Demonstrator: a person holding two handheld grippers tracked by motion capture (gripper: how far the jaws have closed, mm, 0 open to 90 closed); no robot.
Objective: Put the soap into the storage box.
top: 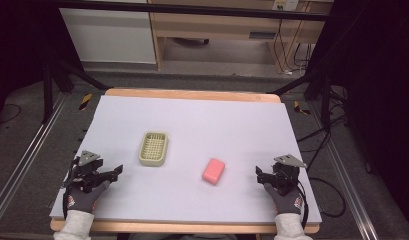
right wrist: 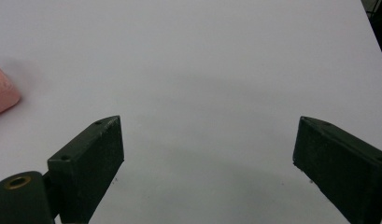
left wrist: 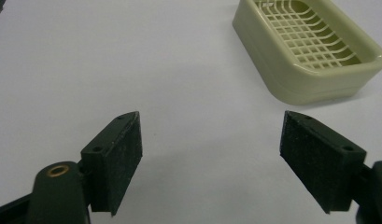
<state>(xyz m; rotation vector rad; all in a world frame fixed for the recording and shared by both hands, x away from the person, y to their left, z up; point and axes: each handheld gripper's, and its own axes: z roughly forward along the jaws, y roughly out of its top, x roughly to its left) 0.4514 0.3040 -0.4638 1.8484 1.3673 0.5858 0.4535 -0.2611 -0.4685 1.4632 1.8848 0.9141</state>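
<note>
both grippers gaping; pink soap beside soap dish, apart.

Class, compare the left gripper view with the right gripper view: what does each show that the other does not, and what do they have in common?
Left gripper view alone: the pale green soap dish with its grid insert, lying ahead and to the right of the left gripper.

Right gripper view alone: one end of the pink soap bar at the left edge, apart from the right gripper, and a dark strip past the sheet's edge at the top right.

Both: two black jaws standing wide open with nothing between them, over the white sheet covering the table.
</note>
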